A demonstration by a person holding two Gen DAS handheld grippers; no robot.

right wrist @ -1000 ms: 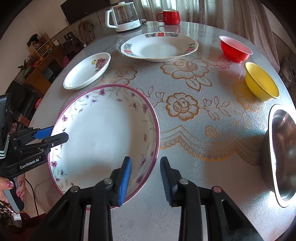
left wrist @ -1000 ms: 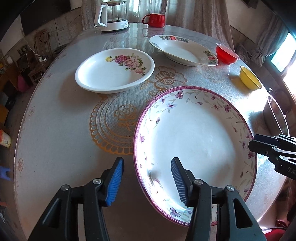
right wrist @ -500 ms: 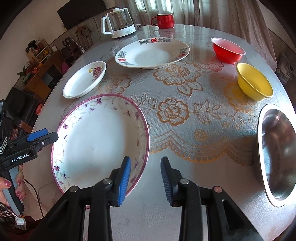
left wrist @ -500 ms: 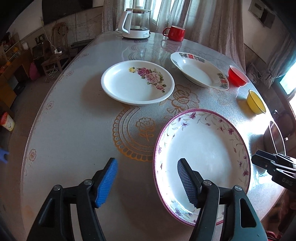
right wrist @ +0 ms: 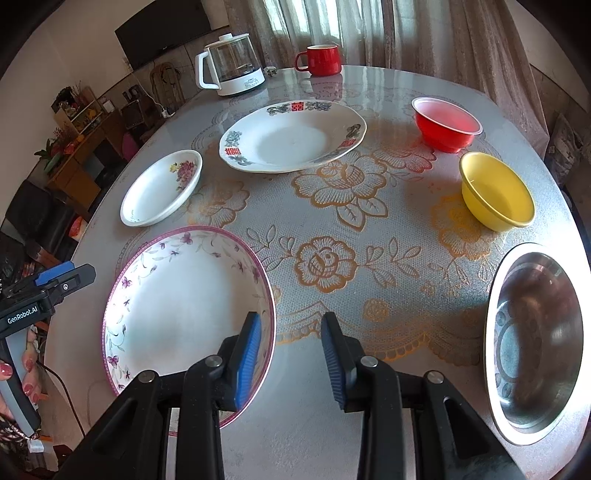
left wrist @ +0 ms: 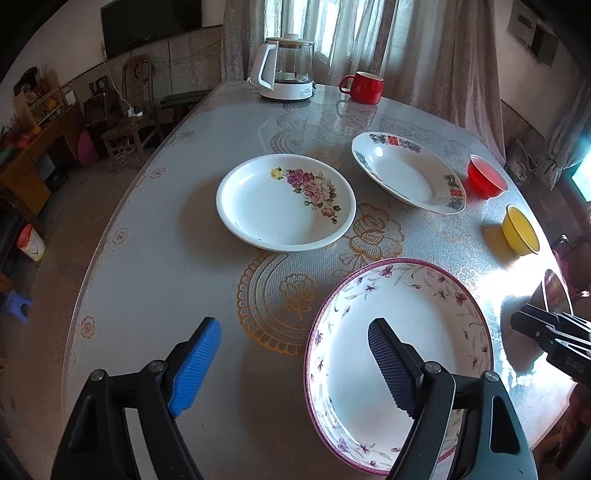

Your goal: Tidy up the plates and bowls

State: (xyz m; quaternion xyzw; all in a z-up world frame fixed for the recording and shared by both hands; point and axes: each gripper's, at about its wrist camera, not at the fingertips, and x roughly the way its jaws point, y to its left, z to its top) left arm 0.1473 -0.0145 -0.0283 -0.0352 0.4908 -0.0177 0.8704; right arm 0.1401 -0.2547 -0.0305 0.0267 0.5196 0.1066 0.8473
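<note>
Far off stand a kettle (left wrist: 286, 70) and mug (left wrist: 364, 86). Plates and bowls (right wrist: 496, 190) lie empty. Left tongs (left wrist: 295, 363), just been opening, gape; right tongs (right wrist: 291, 354) part-open, gripping nothing.

Daylight comes through the curtains (left wrist: 369, 33) beyond the table's (left wrist: 166, 258) far edge. Glare whitens its right edge. Fisheye corners go dark.

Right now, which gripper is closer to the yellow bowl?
The right gripper. The yellow bowl sits ahead of it to its right. The left gripper hovers on the far side of the purple-rimmed plate, further from the bowl.
</note>
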